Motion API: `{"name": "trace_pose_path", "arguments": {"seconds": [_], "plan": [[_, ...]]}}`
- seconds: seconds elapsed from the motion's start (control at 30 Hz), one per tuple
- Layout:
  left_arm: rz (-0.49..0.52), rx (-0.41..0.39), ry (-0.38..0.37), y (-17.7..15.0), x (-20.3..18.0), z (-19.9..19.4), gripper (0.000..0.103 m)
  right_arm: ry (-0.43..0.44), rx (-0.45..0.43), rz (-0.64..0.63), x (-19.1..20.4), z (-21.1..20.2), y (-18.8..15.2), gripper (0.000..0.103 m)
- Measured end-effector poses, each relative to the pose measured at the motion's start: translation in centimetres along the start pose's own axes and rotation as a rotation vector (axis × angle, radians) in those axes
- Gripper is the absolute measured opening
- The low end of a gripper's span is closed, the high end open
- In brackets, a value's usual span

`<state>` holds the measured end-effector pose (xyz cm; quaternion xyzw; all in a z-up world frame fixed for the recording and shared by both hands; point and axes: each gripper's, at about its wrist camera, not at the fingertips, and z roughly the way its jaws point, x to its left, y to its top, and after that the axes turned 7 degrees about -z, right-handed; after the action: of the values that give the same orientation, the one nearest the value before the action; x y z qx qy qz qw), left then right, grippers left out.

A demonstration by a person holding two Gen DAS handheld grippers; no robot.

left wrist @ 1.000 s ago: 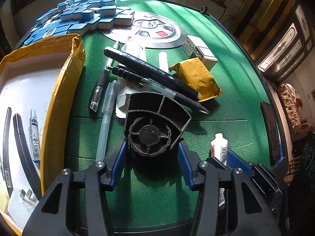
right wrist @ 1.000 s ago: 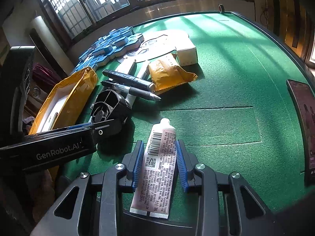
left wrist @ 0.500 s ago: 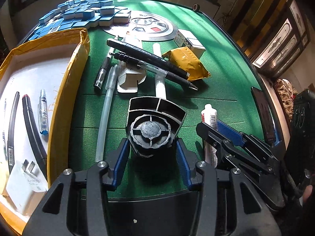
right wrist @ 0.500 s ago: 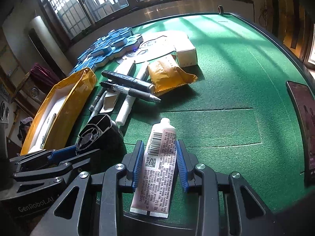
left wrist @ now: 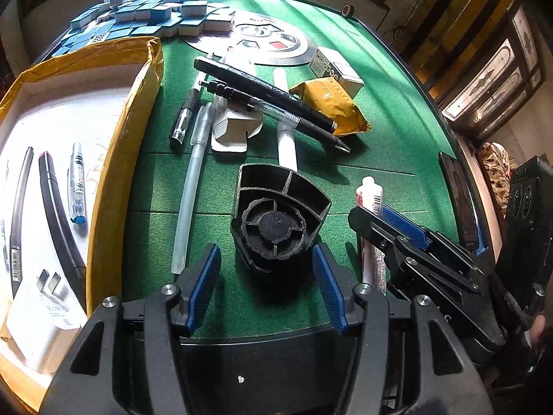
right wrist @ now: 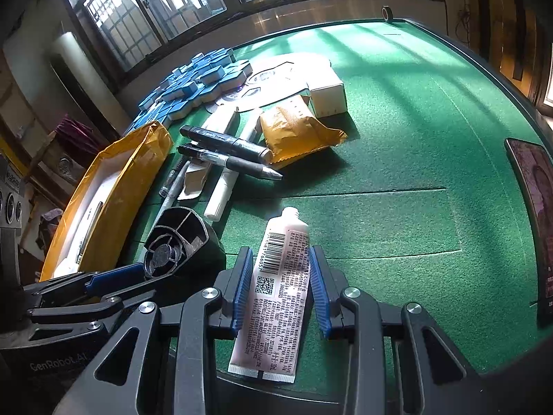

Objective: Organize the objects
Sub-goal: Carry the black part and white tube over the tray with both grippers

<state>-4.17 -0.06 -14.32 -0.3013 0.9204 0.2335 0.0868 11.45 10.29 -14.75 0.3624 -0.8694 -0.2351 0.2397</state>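
Green felt table (right wrist: 397, 145) under barred windows, sun streaking across; nearest, the right gripper (right wrist: 280, 287) clamps its blue pads on a white tube (right wrist: 276, 297), nozzle pointing away; beside it the left gripper (left wrist: 266, 276) is opening its jaws, the black plastic holder (left wrist: 276, 218) sitting on the felt between the pads, gaps showing both sides; left of that, a yellow-edged box (left wrist: 103, 207) already holding pens; further out, loose pens (left wrist: 273, 103) and a yellow packet (left wrist: 328, 103); beyond, blue tiles (left wrist: 145, 17).
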Motion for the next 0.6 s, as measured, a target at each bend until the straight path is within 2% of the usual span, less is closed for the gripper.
{"name": "trace_pose_path", "arguments": {"seconds": [0.2, 0.43, 0.6], "plan": [[-0.006, 0.003, -0.001, 0.4, 0.2, 0.1, 0.059, 0.028, 0.002, -0.004, -0.4, -0.1, 0.0, 0.030], [0.047, -0.005, 0.014, 1.5, -1.2, 0.7, 0.059, 0.026, 0.003, -0.012, -0.4, -0.1, 0.0, 0.030], [0.046, 0.001, -0.007, 2.5, -1.2, 1.3, 0.060, 0.056, 0.004, 0.010, -1.0, -0.2, 0.1, 0.030]]}}
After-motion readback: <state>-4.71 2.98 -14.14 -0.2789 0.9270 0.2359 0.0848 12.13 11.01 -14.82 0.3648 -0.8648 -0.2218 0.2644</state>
